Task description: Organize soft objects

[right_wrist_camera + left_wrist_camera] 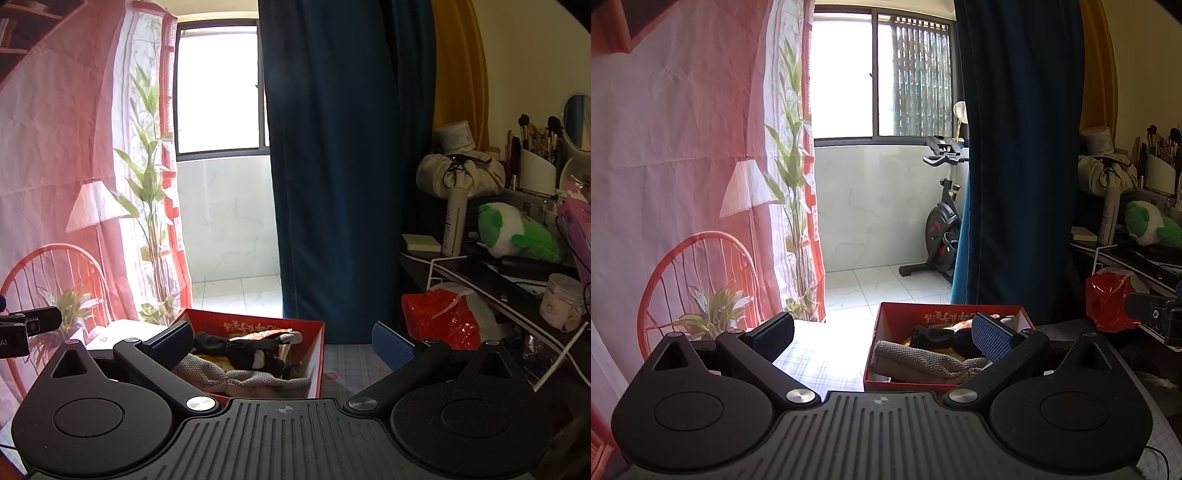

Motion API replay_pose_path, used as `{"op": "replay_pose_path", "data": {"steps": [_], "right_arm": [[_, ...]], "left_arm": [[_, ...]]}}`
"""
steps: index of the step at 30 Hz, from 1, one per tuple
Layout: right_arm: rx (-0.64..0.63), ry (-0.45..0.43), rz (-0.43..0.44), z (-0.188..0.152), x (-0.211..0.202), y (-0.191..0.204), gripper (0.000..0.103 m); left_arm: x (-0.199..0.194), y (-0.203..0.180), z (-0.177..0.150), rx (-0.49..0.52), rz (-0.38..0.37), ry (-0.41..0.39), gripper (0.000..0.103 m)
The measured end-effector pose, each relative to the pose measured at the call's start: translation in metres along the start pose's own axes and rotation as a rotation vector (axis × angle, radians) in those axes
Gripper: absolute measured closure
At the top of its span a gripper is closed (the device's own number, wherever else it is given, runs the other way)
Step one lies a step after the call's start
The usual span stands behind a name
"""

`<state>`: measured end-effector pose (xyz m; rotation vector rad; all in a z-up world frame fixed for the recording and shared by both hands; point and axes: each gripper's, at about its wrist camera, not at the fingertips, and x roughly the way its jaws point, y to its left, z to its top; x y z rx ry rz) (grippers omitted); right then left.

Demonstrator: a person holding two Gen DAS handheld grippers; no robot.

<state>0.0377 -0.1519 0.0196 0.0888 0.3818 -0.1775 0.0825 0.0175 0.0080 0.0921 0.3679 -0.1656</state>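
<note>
In the left wrist view the box (960,317) sits at lower centre-right on the counter (820,365), with a towel (923,365) lying in its near part and socks (942,338) behind the towel. The left tongs (882,336) straddle the box's left wall, one finger over the counter, the other over the box's contents. Behind the box hangs a curtain (1019,147); left of the curtain, in mid-frame, an exercise bike (942,221) stands on the floor under the window (882,74). At the right edge a plush toy (1148,225) lies on a shelf, with a plastic bag (1108,299) below it. In the right wrist view the right tongs (284,341) spread over the box's right wall.
</note>
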Motion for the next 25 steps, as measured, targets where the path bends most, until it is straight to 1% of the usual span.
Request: {"op": "replay_pose_path", "data": {"steps": [25], "right_arm": [[-0.010,0.012,0.000,-0.0005,0.0021,-0.0014,0.000]], "left_arm": [[0.0035,0.0019,-0.0012,-0.007,-0.011,0.012,0.000]]}}
